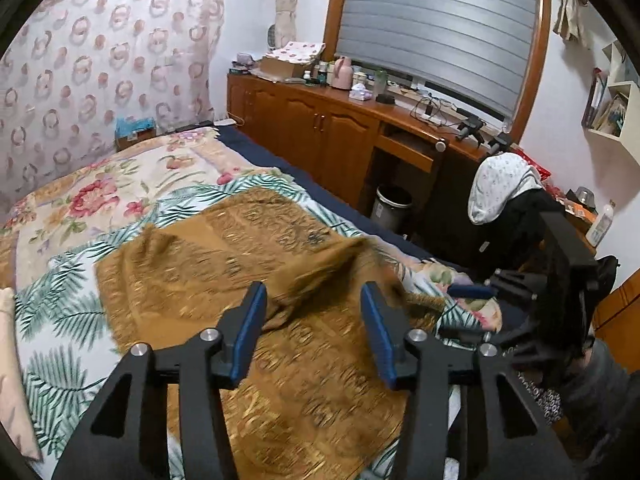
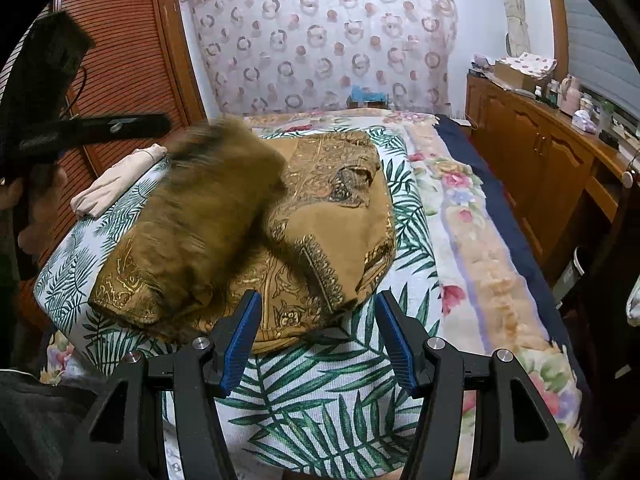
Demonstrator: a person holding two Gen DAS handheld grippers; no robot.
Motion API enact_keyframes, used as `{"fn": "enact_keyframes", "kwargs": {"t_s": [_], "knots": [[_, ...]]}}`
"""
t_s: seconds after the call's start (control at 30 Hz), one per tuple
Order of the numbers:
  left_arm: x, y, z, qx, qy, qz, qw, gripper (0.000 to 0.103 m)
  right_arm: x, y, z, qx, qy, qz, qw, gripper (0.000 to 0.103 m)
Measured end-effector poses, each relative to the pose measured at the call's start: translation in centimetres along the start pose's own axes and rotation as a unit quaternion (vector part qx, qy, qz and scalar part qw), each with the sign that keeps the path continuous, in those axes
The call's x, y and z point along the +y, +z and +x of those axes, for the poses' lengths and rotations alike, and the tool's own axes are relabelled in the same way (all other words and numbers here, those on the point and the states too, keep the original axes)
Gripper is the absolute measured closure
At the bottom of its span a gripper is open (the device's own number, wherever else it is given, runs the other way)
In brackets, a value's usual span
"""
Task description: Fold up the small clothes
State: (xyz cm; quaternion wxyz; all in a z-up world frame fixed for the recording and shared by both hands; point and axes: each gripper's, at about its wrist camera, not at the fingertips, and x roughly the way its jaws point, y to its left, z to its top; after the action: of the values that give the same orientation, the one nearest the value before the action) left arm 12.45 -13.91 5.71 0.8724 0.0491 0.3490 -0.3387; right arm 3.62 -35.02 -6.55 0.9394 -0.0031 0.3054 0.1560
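Left wrist view is showing us the left hand-held gripper (image 1: pixel 313 312) with its blue pads standing apart and nothing pinched between them, while the mustard-gold patterned garment (image 1: pixel 240 264) is lying just beyond and beneath the fingertips on the palm-leaf sheet (image 1: pixel 60 312) of the bed (image 1: pixel 256 148). We are reading the blurred flap of cloth near the right pad as a fold that is dropping loose. From the right wrist view, the right hand-held gripper (image 2: pixel 317 328) is also standing open and empty, hovering over the palm-leaf sheet just short of the garment's near hem, and a blurred wad of the same fabric is falling across the garment's left half. A folded pale cloth (image 2: pixel 120 184) is sitting at the far left edge of the bed. We are judging that one fold is being laid over and released. Next, we are expecting to need both grippers to smooth the doubled layer, then pinch an edge and carry it across for the second fold, keeping corners aligned.
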Motion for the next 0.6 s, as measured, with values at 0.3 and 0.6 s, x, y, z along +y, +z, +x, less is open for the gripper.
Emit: {"fn": "enact_keyframes", "kwargs": {"t_s": [0.3, 0.6], "knots": [[6.0, -5.2, -1.6, 0.014, 0.070, -0.048, 0.9963, 0.024, 1.8, 1.6, 0.9, -0.007, 0.000, -0.022, 1.000, 0.042], [12.3, -10.5, -0.2, 0.063, 0.147, -0.097, 0.9824, 0.024, 4.5, 4.8, 2.8, -0.022, 0.008, -0.053, 0.998, 0.042]]}}
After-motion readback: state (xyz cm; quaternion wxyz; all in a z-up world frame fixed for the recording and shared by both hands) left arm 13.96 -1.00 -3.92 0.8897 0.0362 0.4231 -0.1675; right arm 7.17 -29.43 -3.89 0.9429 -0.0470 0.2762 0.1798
